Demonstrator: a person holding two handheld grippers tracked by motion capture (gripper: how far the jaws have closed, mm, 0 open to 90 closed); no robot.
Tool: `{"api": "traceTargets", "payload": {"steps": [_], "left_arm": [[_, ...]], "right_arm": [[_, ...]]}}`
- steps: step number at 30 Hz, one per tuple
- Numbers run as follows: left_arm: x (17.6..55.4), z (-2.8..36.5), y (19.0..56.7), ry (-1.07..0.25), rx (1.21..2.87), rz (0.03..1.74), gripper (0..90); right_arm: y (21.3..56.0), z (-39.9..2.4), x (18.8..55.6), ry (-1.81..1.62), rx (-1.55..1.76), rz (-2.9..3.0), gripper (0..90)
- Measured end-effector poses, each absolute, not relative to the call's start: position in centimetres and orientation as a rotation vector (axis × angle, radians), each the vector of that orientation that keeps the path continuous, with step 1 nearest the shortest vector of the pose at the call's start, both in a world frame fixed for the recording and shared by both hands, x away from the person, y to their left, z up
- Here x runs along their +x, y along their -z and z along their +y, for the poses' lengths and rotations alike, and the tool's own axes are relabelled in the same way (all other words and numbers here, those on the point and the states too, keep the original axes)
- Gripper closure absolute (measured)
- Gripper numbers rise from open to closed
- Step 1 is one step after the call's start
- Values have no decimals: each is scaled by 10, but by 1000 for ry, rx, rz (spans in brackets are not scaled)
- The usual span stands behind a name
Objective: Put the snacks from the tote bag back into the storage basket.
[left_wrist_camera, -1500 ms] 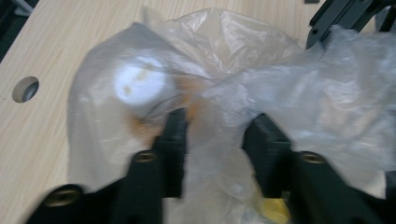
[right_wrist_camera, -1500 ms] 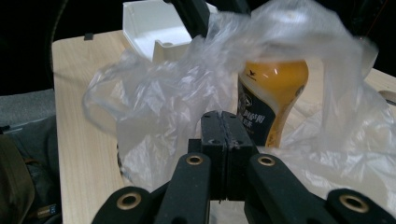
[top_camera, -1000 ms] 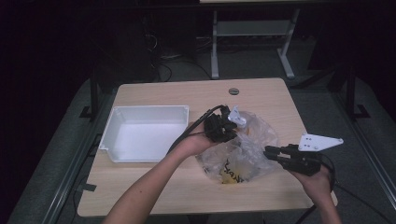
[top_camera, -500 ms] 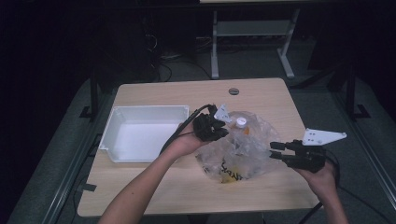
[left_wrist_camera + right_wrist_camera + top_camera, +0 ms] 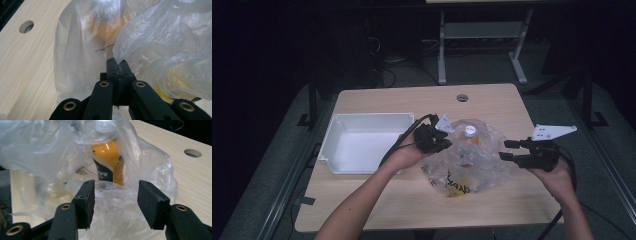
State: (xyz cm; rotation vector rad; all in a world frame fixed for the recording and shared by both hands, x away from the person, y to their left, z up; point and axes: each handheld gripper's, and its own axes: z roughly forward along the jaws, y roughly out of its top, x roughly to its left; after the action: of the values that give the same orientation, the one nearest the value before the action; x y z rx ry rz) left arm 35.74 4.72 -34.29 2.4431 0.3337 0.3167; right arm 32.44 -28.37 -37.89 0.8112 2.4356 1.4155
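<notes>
Dark room; a pale wooden surface [image 5: 377, 200] with a round cable hole [image 5: 462, 97] near its far edge, and a metal frame on the floor beyond it. A white tray [image 5: 332, 142] sits on the left half of the surface.

I see a clear plastic bag [image 5: 484, 165] lying right of the tray, roughly mid-surface. Inside it stands an orange bottle [image 5: 110, 162] with a white cap [image 5: 470, 130]; in the high view the cap shows through the film at the bag's far side. Some yellow printing shows on the bag's near part.

My left gripper [image 5: 117, 65] is at the bag's left edge, next to the tray's right wall. In the left gripper view its fingers are pressed together with a fold of the bag's film pinched between them.

My right gripper [image 5: 115, 197] is at the bag's right edge, pointing left toward it. Its fingers have just been opening and stand apart; crumpled film lies in the gap between them, but the pads are not pressing on it. The bottle stands just behind that gap.
</notes>
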Motion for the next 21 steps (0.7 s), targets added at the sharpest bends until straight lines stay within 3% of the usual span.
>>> {"api": "traceTargets", "payload": {"steps": [9,18,20,21], "left_arm": [[357,55,350,-317,2444,343,900],[358,63,356,-318,2450,352,900],[357,63,357,-318,2442,354,900],[357,63,357,-318,2441,353,900]], "right_arm": [[371,-260,358,-1356,750,2523,443],[378,-241,375,-1331,685,2624,586],[380,-238,377,-1308,669,2641,635],[381,-236,378,-1302,661,2656,733]]}}
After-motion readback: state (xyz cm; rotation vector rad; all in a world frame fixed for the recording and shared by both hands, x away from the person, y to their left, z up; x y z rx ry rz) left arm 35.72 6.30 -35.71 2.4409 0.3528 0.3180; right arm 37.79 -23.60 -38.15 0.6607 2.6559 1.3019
